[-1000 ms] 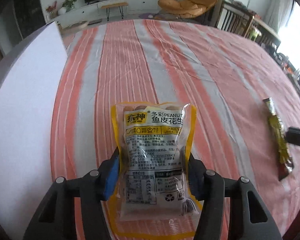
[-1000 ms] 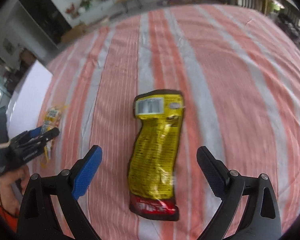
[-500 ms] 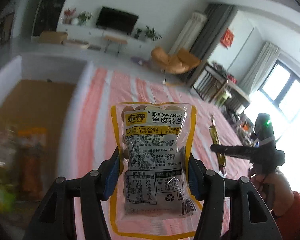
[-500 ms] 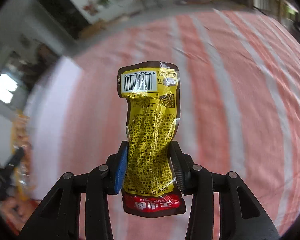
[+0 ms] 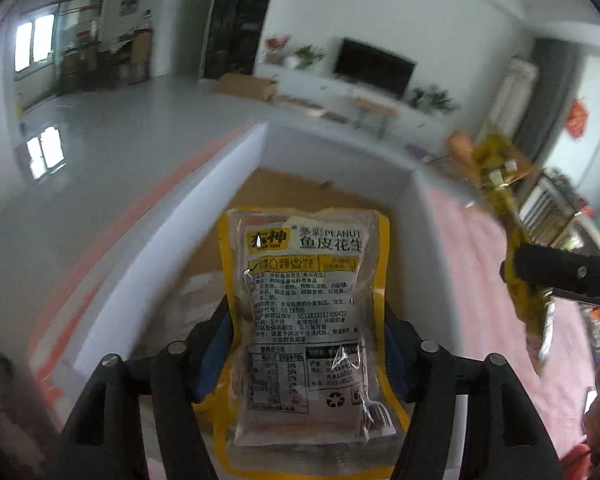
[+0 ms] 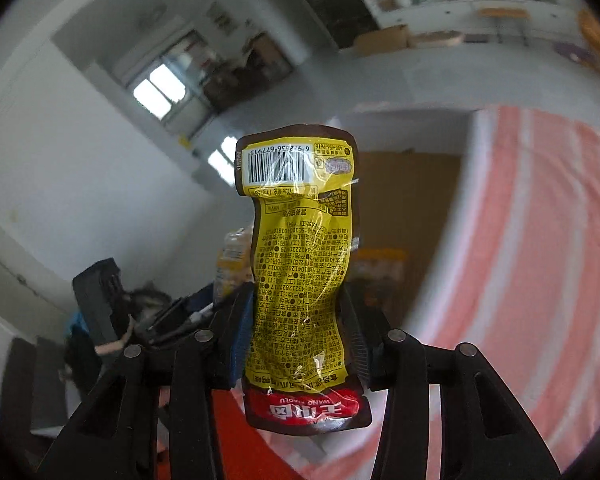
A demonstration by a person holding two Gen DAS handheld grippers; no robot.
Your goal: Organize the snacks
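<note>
A clear, yellow-edged peanut packet [image 5: 304, 288] stands upright between the pads of my left gripper [image 5: 306, 320]. Its jaws are opening, but the pads still touch the packet's sides. It hangs over a white-walled box [image 5: 172, 264] with a brown cardboard floor. My right gripper [image 6: 298, 320] holds a yellow snack packet with a red end [image 6: 300, 240]. Those jaws are easing open too, with the pads still pressing on the packet. In the left wrist view the right gripper [image 5: 560, 272] and its yellow packet [image 5: 496, 184] come in from the right, beside the box.
A red and white striped cloth [image 6: 540, 240] covers the table to the right of the box wall [image 6: 456, 216]. Another snack pack [image 6: 380, 268] lies blurred inside the box. Behind is a living room with grey floor, a TV and plants.
Both grippers have swung left and up, from over the striped cloth to the box. The right gripper shut on the yellow packet and lifted it. The left kept the peanut packet.
</note>
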